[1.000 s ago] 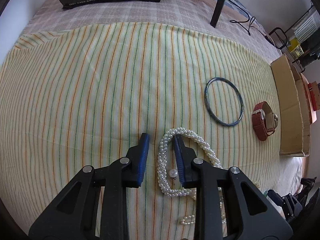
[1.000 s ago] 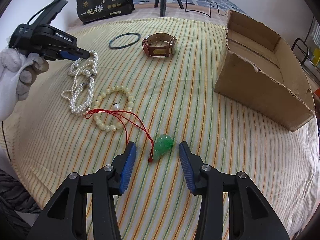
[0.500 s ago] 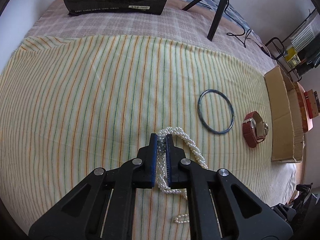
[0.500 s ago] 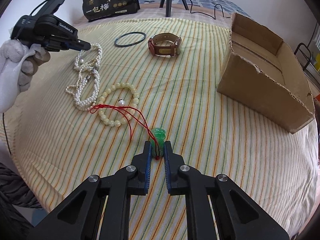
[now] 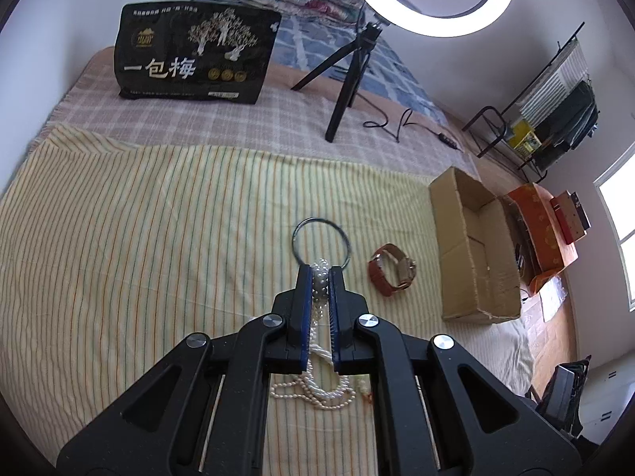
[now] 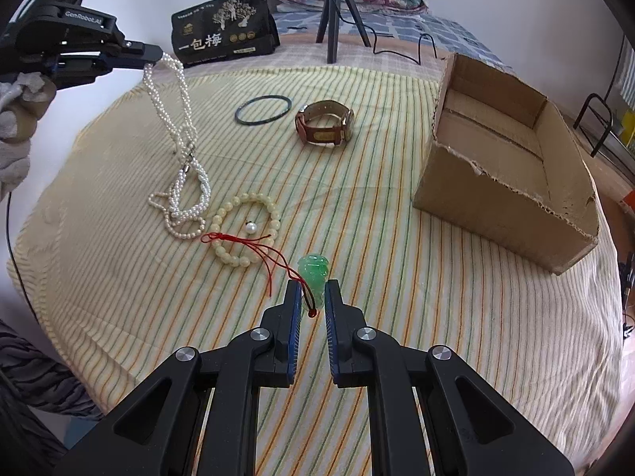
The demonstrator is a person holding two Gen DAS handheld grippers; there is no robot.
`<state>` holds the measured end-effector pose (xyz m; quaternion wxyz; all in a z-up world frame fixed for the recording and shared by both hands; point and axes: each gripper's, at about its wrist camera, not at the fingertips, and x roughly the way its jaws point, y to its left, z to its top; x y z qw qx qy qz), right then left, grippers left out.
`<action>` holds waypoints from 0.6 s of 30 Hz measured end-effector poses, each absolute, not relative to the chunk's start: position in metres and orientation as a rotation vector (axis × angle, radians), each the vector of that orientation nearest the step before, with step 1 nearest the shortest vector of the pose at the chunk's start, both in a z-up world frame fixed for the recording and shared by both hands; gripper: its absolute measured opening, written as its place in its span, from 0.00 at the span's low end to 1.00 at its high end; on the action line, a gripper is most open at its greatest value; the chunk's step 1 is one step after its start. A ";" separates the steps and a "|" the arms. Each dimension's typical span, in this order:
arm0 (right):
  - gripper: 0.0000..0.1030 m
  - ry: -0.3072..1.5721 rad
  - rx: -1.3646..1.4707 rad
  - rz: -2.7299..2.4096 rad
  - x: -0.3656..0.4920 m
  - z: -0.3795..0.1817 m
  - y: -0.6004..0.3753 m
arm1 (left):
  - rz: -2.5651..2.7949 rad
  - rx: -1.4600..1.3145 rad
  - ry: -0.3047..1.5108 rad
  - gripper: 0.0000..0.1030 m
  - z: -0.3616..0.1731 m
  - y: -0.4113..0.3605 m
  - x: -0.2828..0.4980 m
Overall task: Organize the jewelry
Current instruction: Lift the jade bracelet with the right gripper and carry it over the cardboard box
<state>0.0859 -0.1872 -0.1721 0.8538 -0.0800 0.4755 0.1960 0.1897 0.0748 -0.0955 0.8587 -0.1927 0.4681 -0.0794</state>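
Observation:
My left gripper (image 5: pixel 320 273) is shut on the white pearl necklace (image 5: pixel 320 277) and holds its top raised above the striped cloth. From the right wrist view the left gripper (image 6: pixel 152 55) shows at upper left with the necklace (image 6: pixel 178 119) hanging down, its lower loops still lying on the cloth. My right gripper (image 6: pixel 311 291) is shut on the green jade pendant (image 6: pixel 313 271), whose red cord (image 6: pixel 254 244) trails left across a cream bead bracelet (image 6: pixel 246 228). A dark bangle (image 6: pixel 262 109) and a brown leather watch (image 6: pixel 326 122) lie further back.
An open cardboard box (image 6: pixel 504 158) stands at the right of the striped cloth (image 6: pixel 397 277). A black snack bag (image 6: pixel 224 37), a tripod (image 6: pixel 337 8) and folded quilts are at the back. The bangle (image 5: pixel 321 240), watch (image 5: pixel 393 273) and box (image 5: pixel 472 246) show in the left wrist view.
Both grippers closed, the left on the pearl necklace and the right on the jade pendant. The left gripper then rose, lifting the necklace's top off the cloth.

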 end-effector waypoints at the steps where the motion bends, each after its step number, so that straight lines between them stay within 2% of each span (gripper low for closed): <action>1: 0.10 0.992 -0.170 0.414 0.085 -0.168 -0.188 | -0.177 -0.407 0.966 0.05 -0.088 0.073 0.185; 11: 0.10 0.928 -0.158 0.421 0.085 -0.147 -0.187 | -0.260 -0.408 0.832 0.05 -0.029 0.058 0.154; 18: 0.10 0.871 -0.150 0.424 0.085 -0.128 -0.192 | -0.305 -0.400 0.778 0.05 -0.006 0.043 0.141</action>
